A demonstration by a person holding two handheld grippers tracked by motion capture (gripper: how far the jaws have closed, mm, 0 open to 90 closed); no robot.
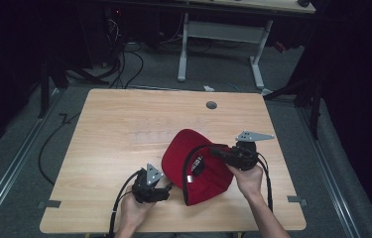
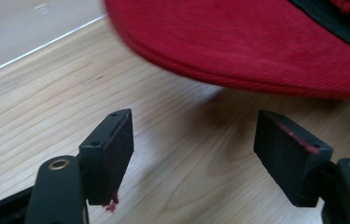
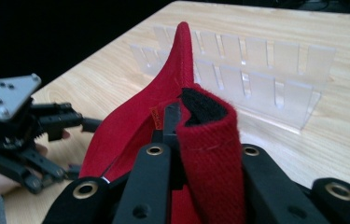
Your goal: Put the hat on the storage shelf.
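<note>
Cap: we see a red cap (image 1: 201, 166) lying at lower centre-right of the high view, on the wooden table (image 1: 124, 129); its inside faces up, with a black band and a small label visible.
Cap, close up: in the right gripper view we see the red fabric (image 3: 163, 98) rising to a point at upper centre, with a folded strap, red outside and black inside, in the lower middle of the frame.
Right gripper: we find the right gripper (image 1: 218, 151) at centre-right of the high view, reaching left over the cap; its jaws are pressed together on the cap's strap (image 3: 207, 140), fabric pinched between them.
Left gripper: we note the left gripper (image 1: 166, 192) at lower centre of the high view, just beside the cap's lower left edge; its jaws stand well apart and hold nothing.
Left gripper, close up: in its own view we see bare wood between the two pads (image 2: 109, 144), and the cap's red edge (image 2: 256, 51) across the top of the frame, apart from the pads.
Rack: we see a clear plastic slotted rack (image 3: 261, 70) at upper right of the right gripper view, standing on the table behind the cap.
Hands: the person's right hand (image 1: 247, 179) grips from below at lower right; the left hand (image 1: 135, 210) sits at the bottom edge.
</note>
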